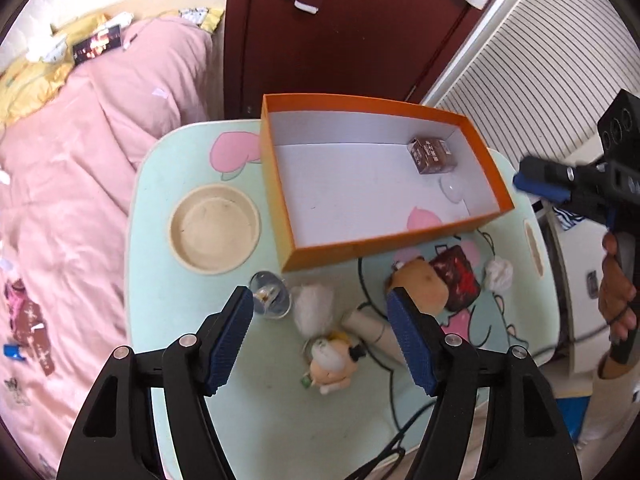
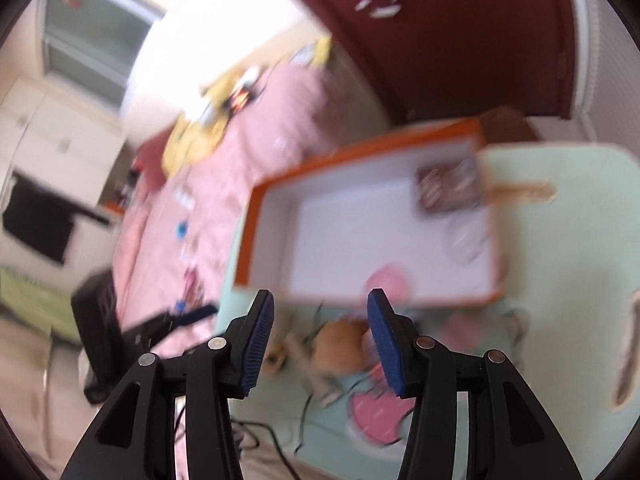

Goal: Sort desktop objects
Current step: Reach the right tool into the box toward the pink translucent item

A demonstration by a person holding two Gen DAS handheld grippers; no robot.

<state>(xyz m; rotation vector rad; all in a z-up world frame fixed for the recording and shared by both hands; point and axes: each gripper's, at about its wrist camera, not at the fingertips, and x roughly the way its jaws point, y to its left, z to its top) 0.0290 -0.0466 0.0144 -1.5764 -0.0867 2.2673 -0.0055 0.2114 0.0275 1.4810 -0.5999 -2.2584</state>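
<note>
An orange box point(image 1: 320, 258) with a white inside stands on the mint table point(image 1: 160, 208) and holds a small brown carton point(image 1: 432, 156), a clear round piece point(image 1: 452, 192) and a pink piece point(image 1: 424, 216). In front of it lie a clear glass ball point(image 1: 272, 294), a white fluffy ball point(image 1: 312, 308), a doll keychain point(image 1: 332, 364), a paper tube point(image 1: 372, 332), a brown plush point(image 1: 424, 284), a dark red packet point(image 1: 456, 276) and a crumpled tissue point(image 1: 500, 274). My left gripper point(image 1: 320, 312) is open above these. My right gripper point(image 2: 320, 312) is open and empty; its view is blurred, showing the box point(image 2: 256, 240).
A beige round dish point(image 1: 216, 232) sits left of the box. A pink bed point(image 1: 80, 160) lies to the left, a dark red door point(image 1: 320, 40) behind, a white slatted panel point(image 1: 540, 60) at the right. Cables point(image 1: 400, 432) run over the table's near edge.
</note>
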